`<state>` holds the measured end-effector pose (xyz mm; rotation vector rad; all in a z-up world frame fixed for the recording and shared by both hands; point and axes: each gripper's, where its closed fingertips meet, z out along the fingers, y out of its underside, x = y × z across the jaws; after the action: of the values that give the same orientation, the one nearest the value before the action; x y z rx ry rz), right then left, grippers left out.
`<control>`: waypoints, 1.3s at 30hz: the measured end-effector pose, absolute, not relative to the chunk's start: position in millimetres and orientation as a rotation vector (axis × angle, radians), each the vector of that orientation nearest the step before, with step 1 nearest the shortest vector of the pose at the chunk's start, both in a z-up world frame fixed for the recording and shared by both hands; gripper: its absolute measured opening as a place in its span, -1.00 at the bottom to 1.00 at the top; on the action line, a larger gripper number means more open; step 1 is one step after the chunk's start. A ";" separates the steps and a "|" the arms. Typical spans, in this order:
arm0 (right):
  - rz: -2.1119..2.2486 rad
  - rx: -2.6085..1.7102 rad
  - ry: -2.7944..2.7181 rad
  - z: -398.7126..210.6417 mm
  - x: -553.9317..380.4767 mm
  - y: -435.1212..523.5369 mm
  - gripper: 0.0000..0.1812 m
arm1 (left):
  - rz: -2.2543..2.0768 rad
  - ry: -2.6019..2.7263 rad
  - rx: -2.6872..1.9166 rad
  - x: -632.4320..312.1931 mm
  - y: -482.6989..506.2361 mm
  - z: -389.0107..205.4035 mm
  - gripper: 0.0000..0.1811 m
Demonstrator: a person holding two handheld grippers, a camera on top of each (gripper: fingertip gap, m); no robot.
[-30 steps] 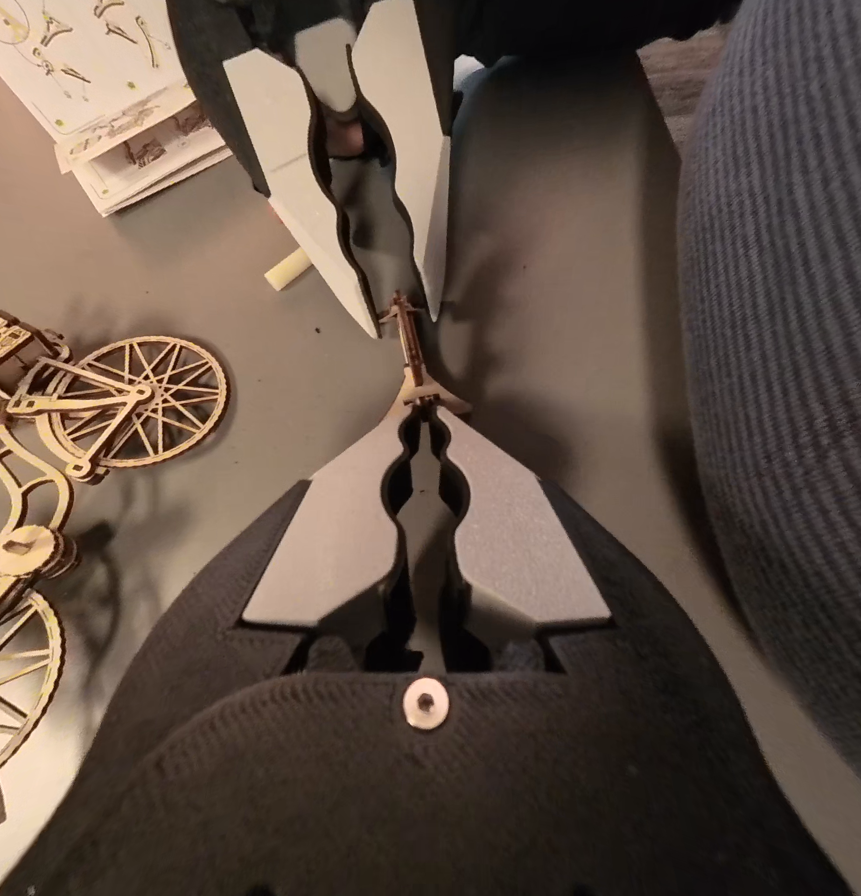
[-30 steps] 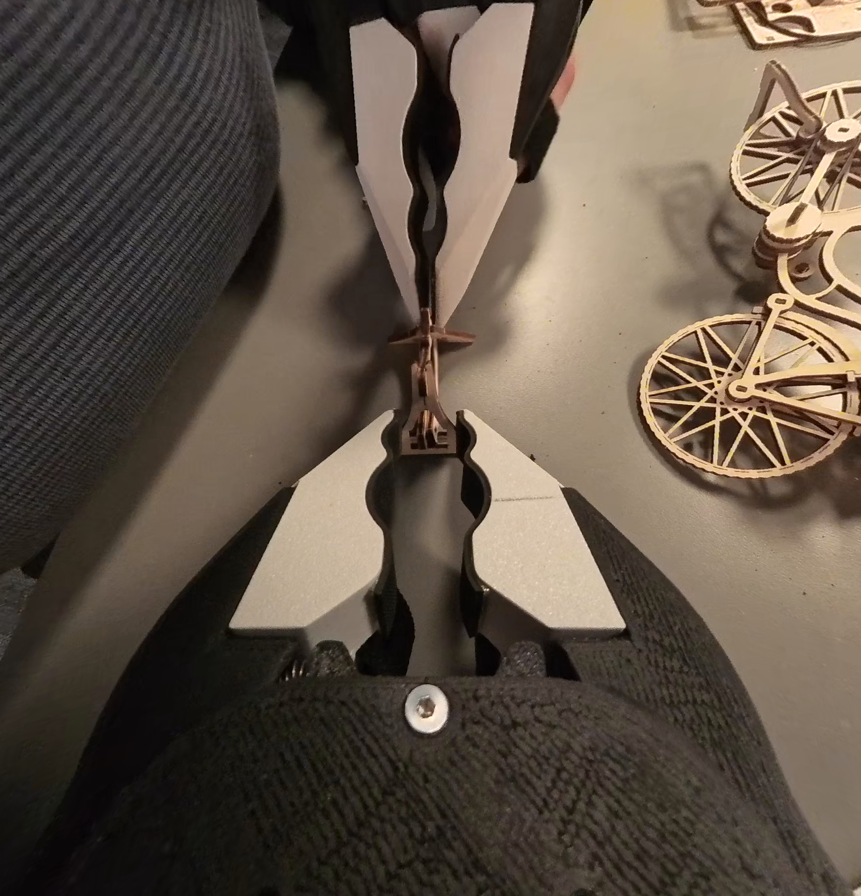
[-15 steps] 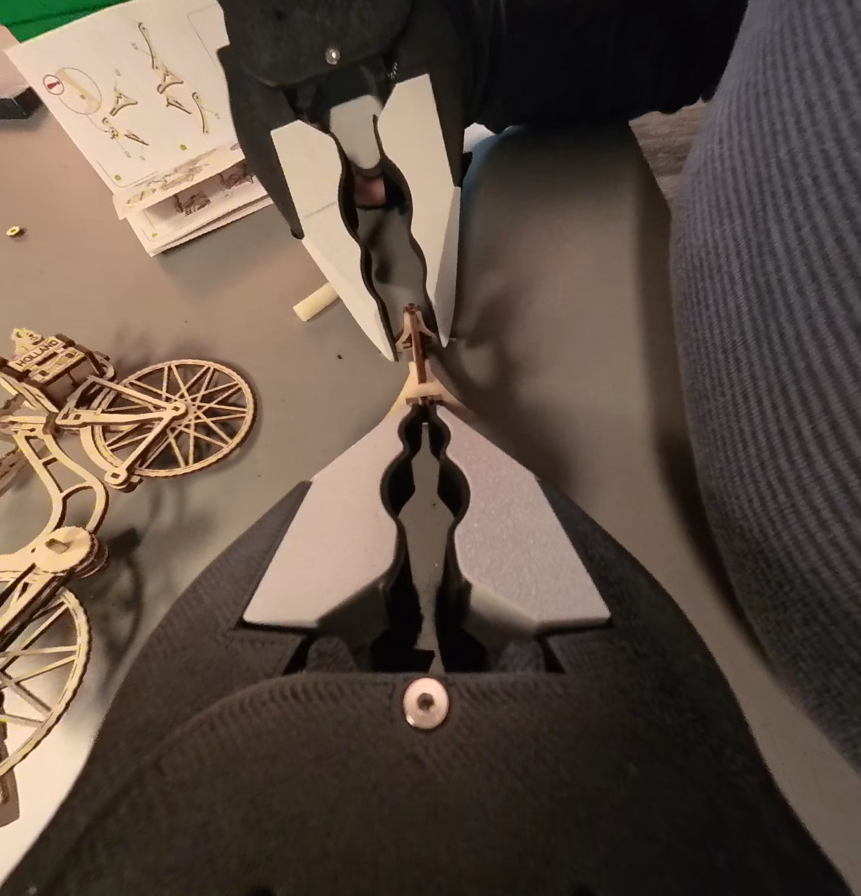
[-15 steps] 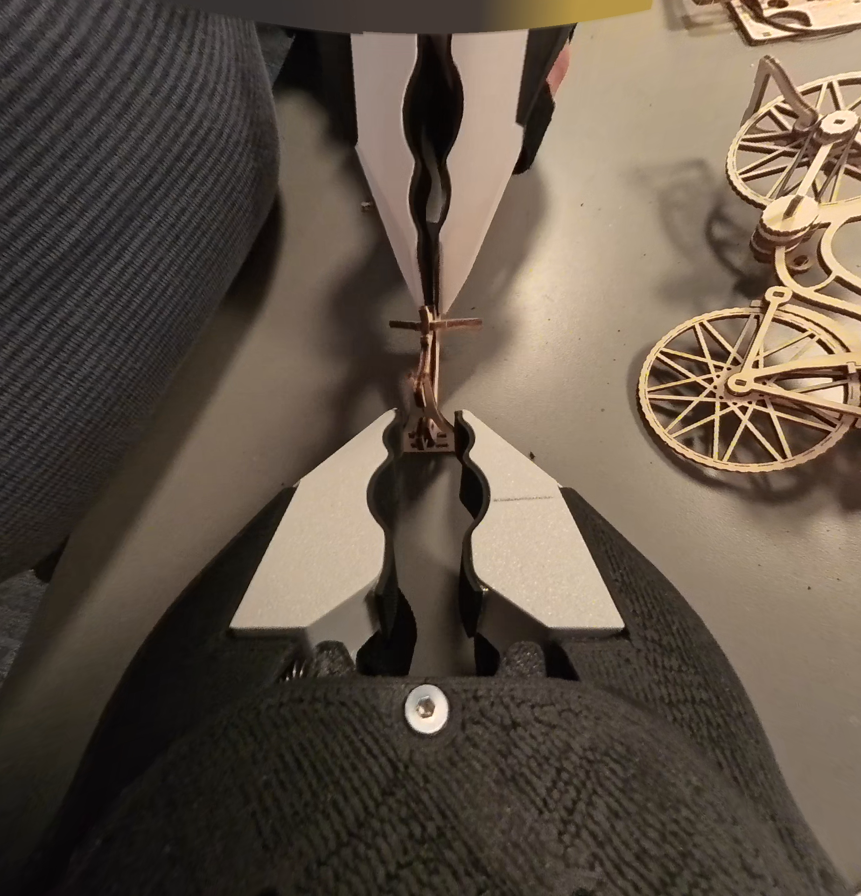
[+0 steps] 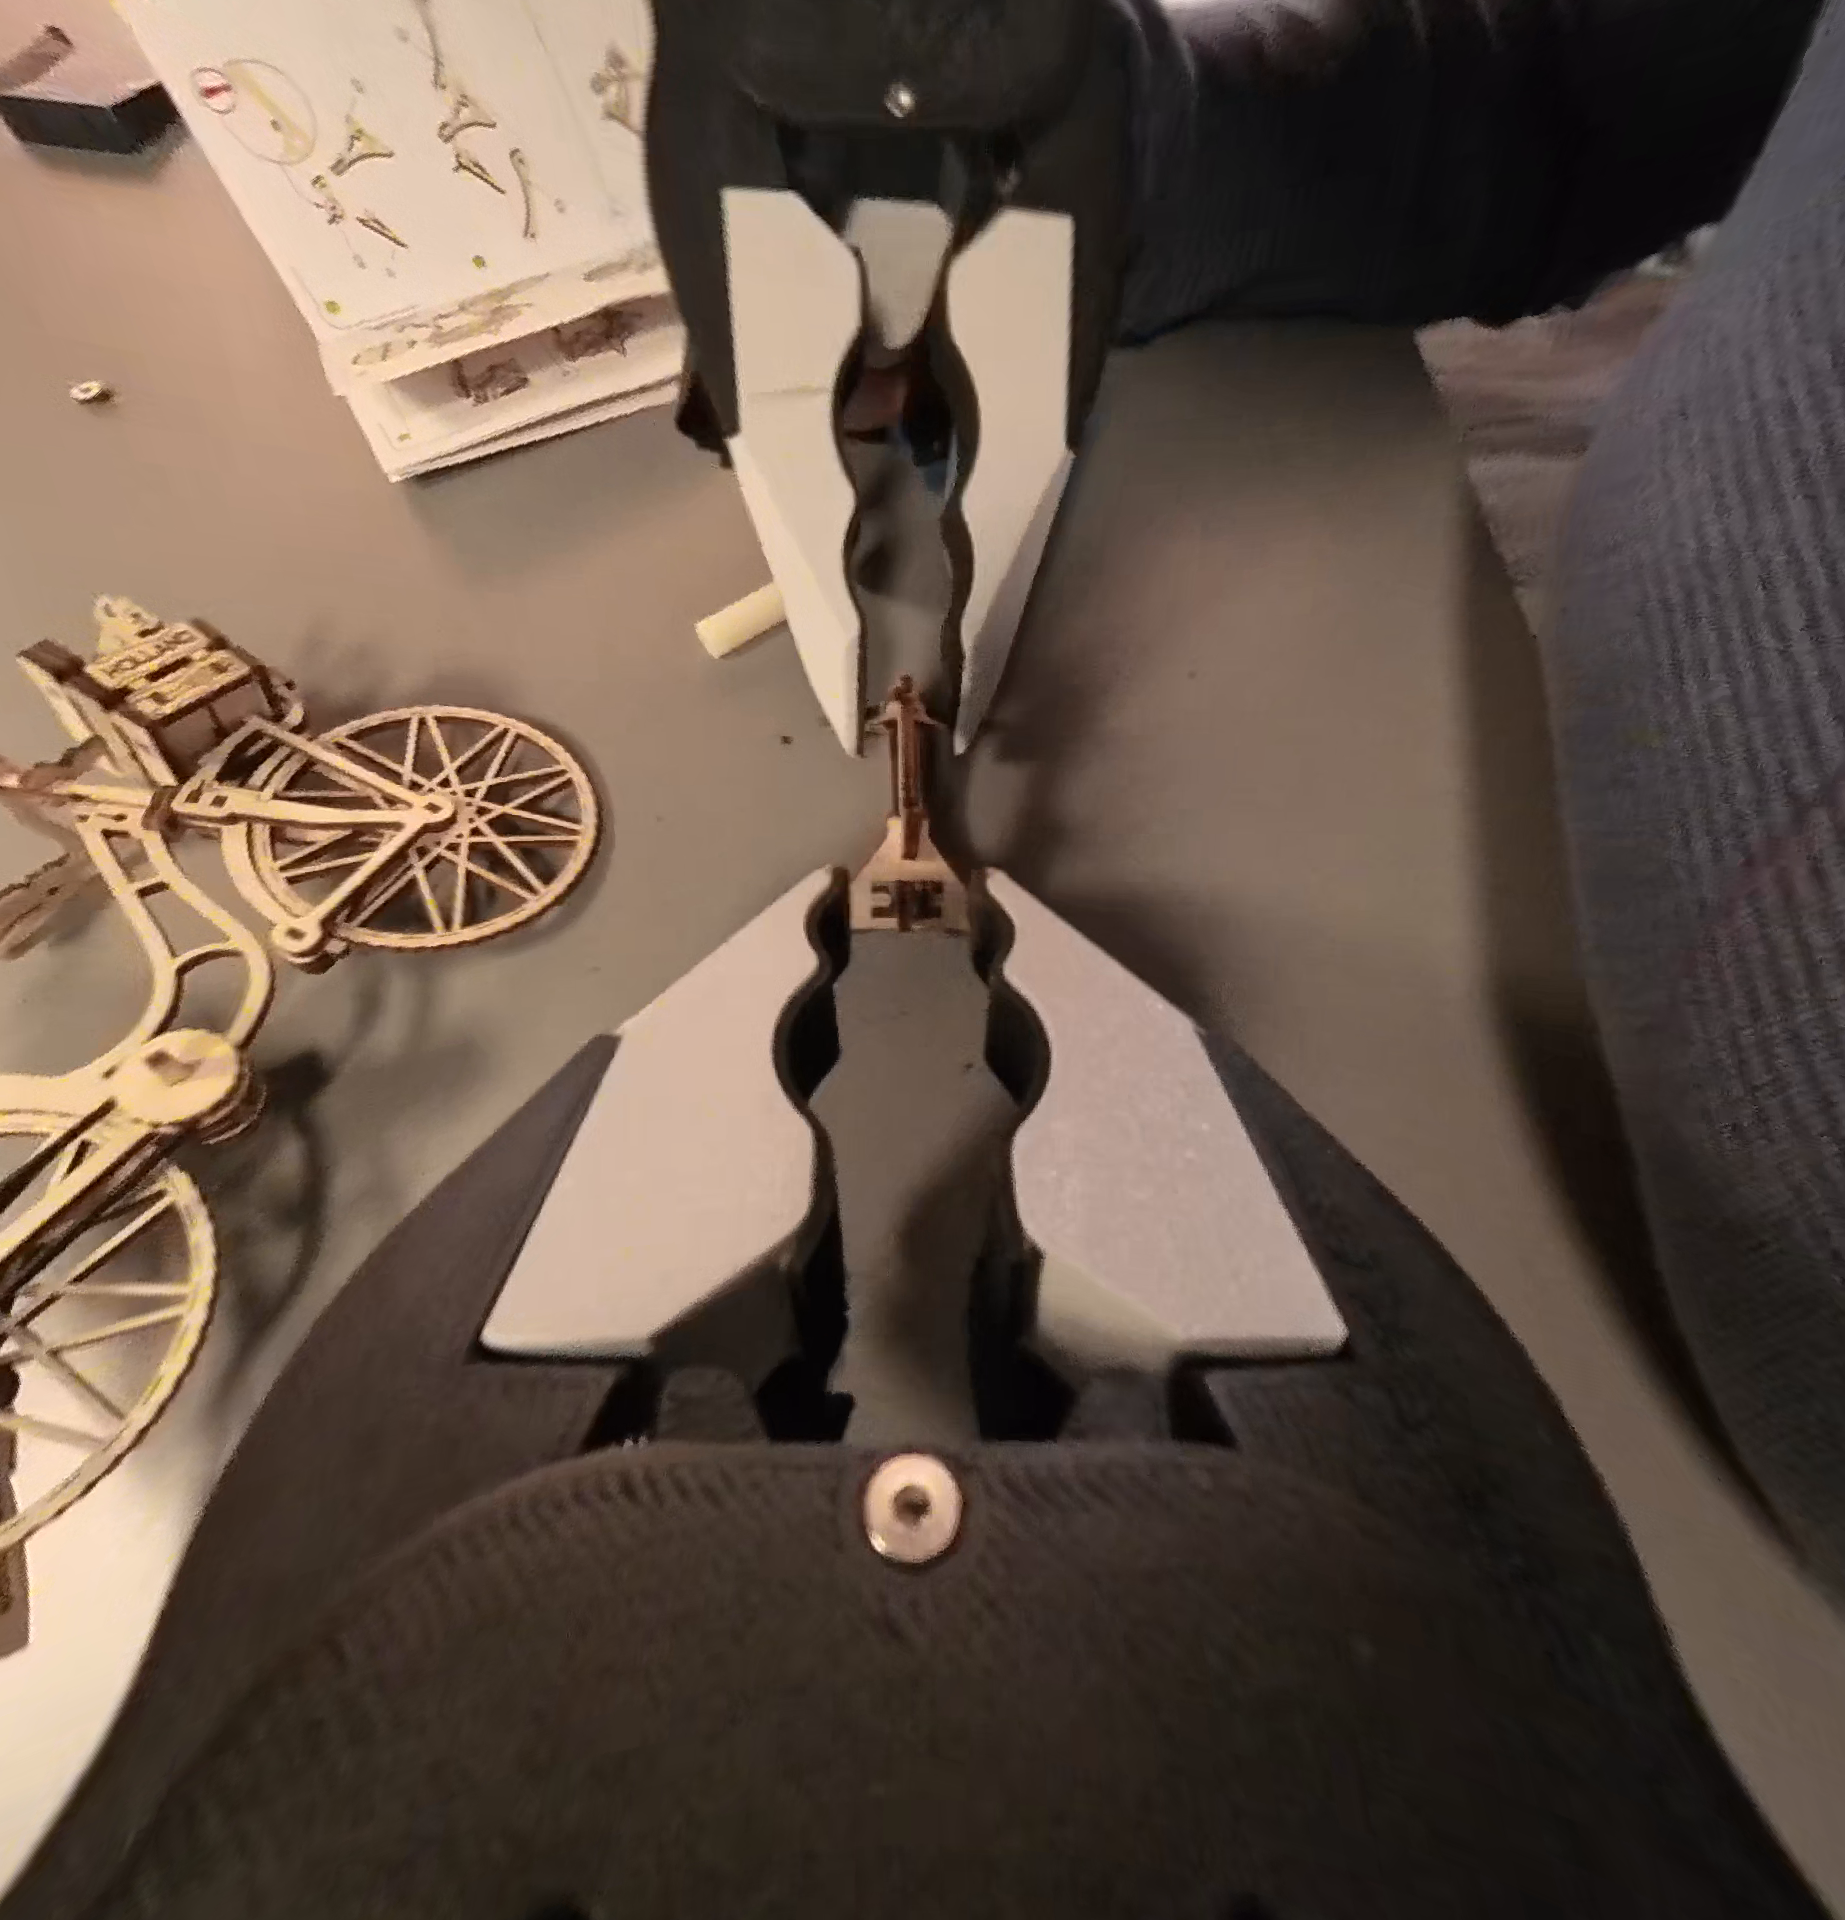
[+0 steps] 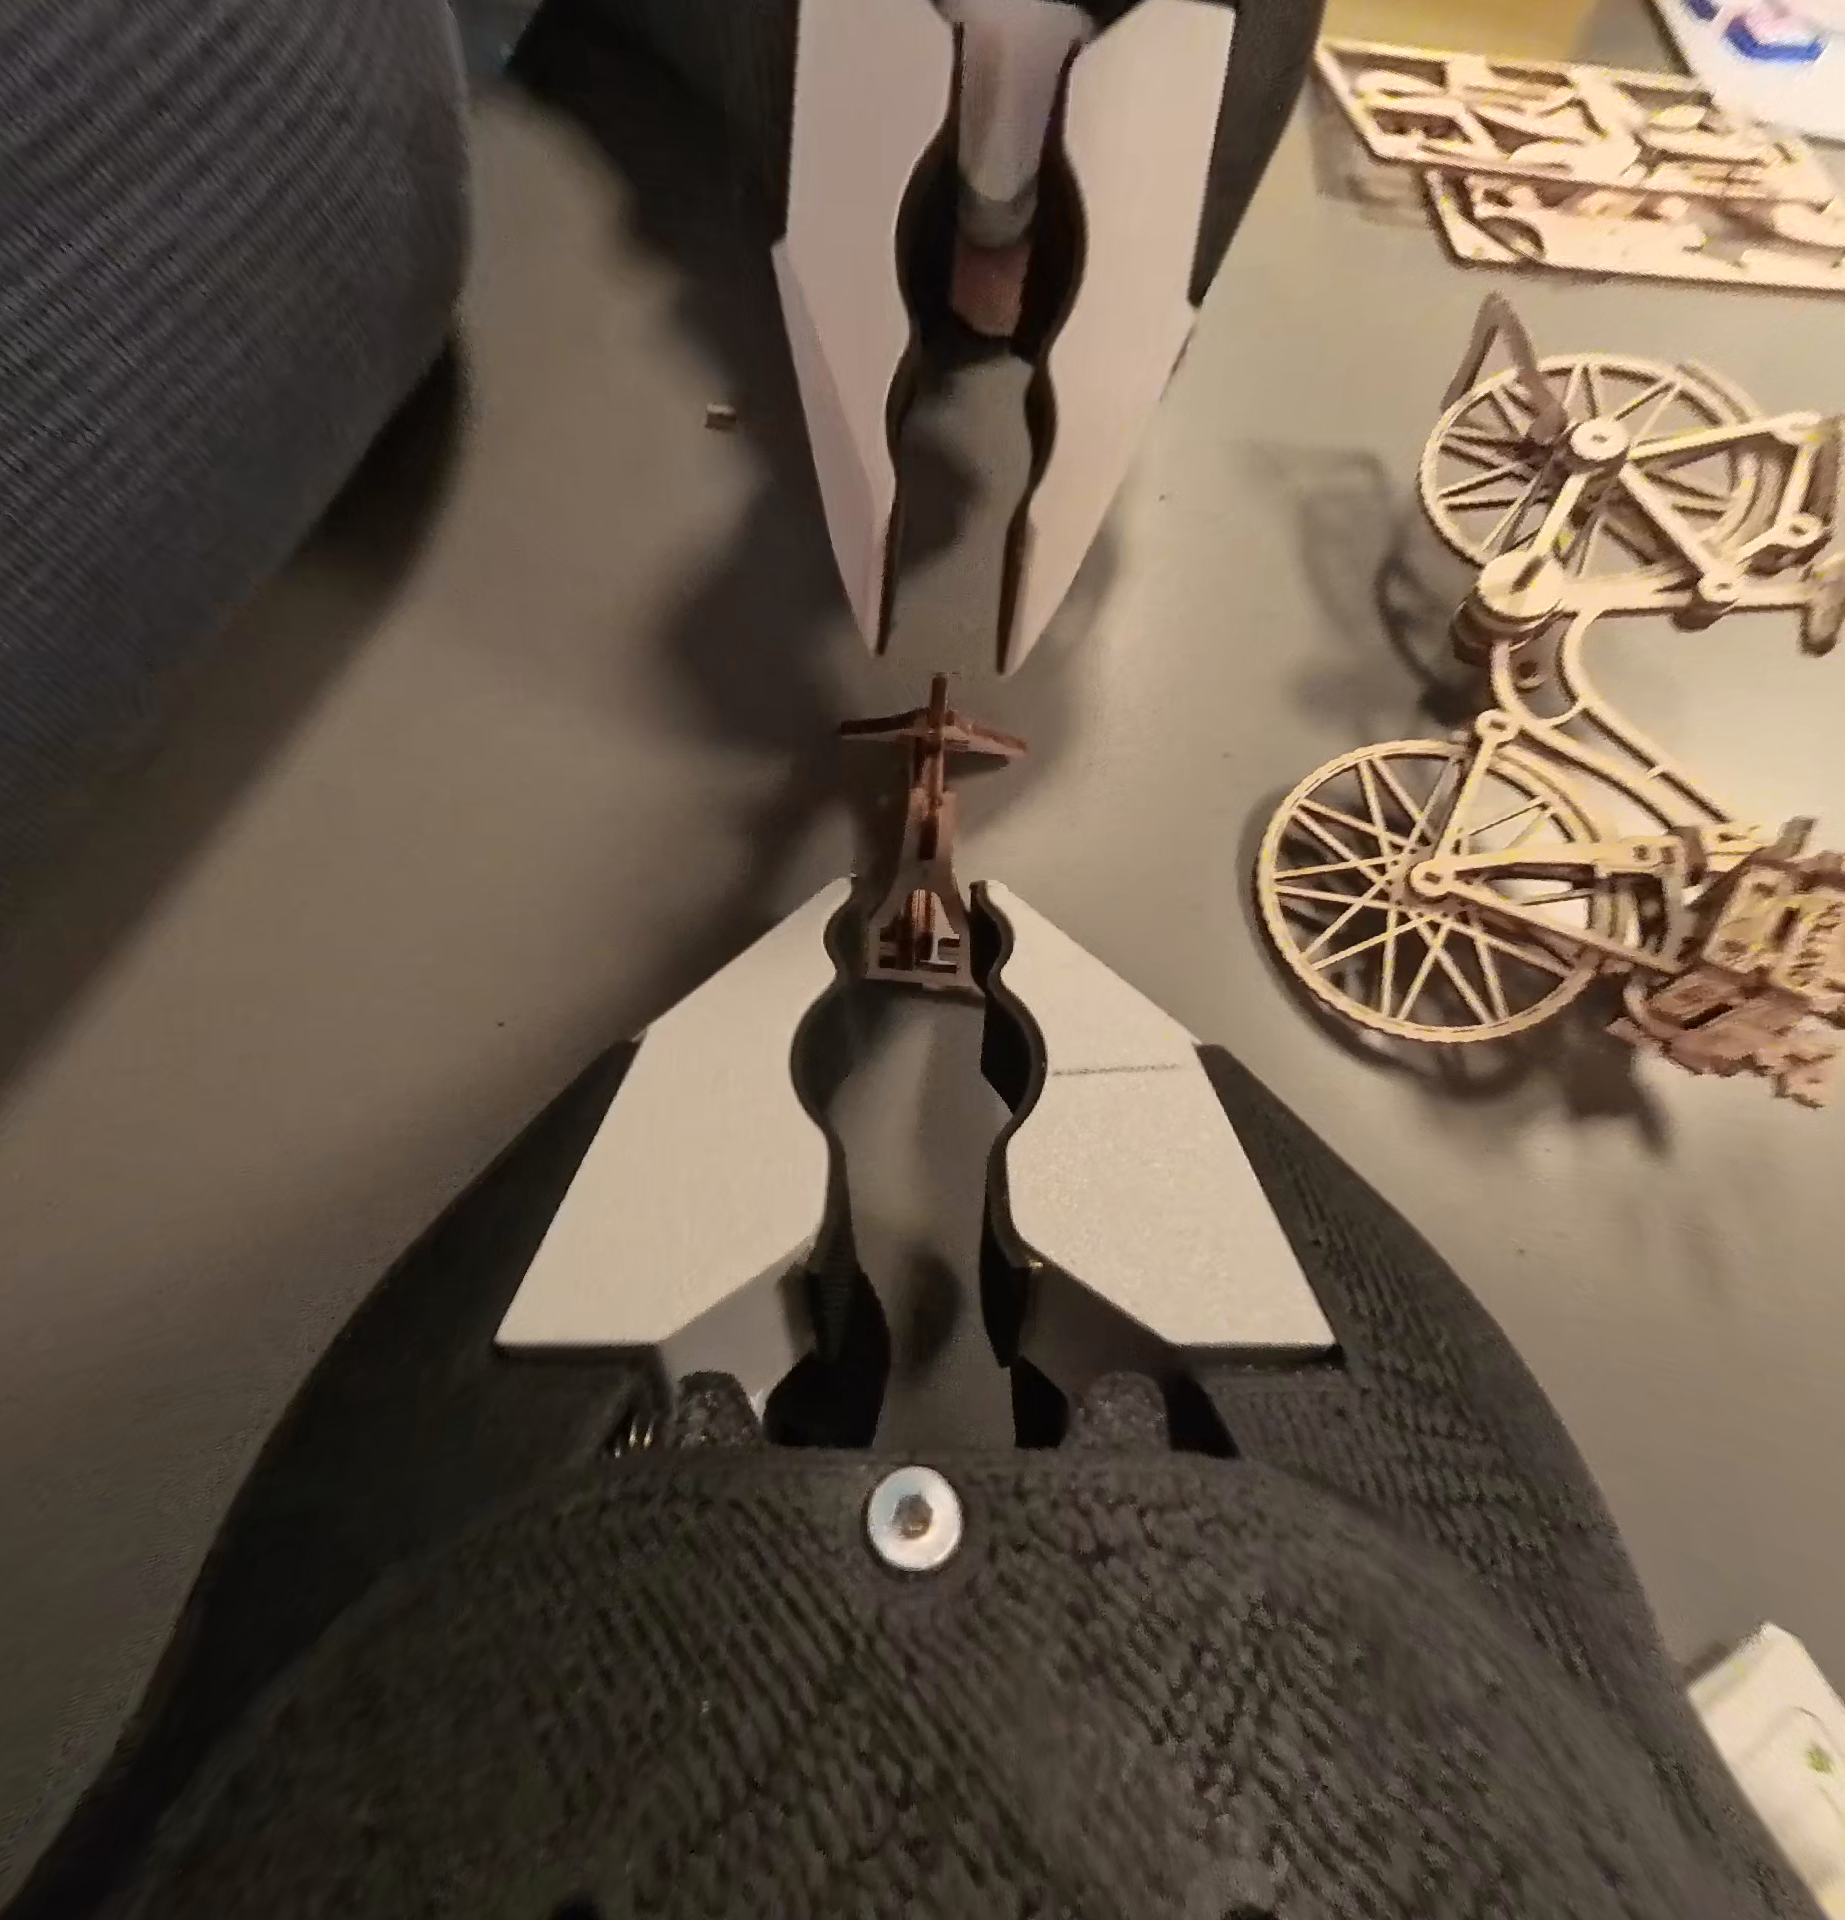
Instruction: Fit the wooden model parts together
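between both hand-held grippers, wooden model part point(image 6: 916, 894)

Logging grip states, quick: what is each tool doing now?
Left tool: open, holding nothing, just clear of the wooden part.
Right tool: closed on the wooden part's base.

A small wooden piece point(image 6: 923, 883) of dark brown laser-cut parts is held off the grey worktop point(image 6: 482, 935). Its wide slotted foot sits clamped between the tips of the right tool point(image 6: 913, 935), and a thin stem runs away from there to a short crossbar at the far end. The crossbar end lies just short of the left tool point(image 6: 939, 655), whose tips stand apart and do not touch it. In the left wrist view the same piece point(image 5: 907, 831) has its flat base nearest that tool.
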<state>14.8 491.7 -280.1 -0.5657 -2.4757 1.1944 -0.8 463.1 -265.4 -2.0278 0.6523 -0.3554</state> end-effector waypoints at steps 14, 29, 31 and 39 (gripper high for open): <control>0.507 0.045 -2.064 -271.4 -9.1 501.0 -0.81 | -0.357 0.481 -2.043 -23.4 468.5 -260.1 -0.56; 0.290 0.253 -1.721 -237.7 -11.0 490.9 -0.83 | -0.546 0.420 -1.910 -11.4 467.9 -238.1 -0.39; 0.283 0.290 -1.706 -237.6 -8.5 485.9 -0.83 | -0.600 0.430 -1.899 -4.7 466.5 -236.2 -0.39; 0.250 0.371 -1.681 -240.7 -4.1 475.8 -0.84 | -0.607 0.425 -1.898 1.3 466.7 -236.1 -0.39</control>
<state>-4.1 475.8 -240.7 0.3714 -1.6807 0.2497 1.3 466.7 -236.1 -1.8979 0.4248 -0.6073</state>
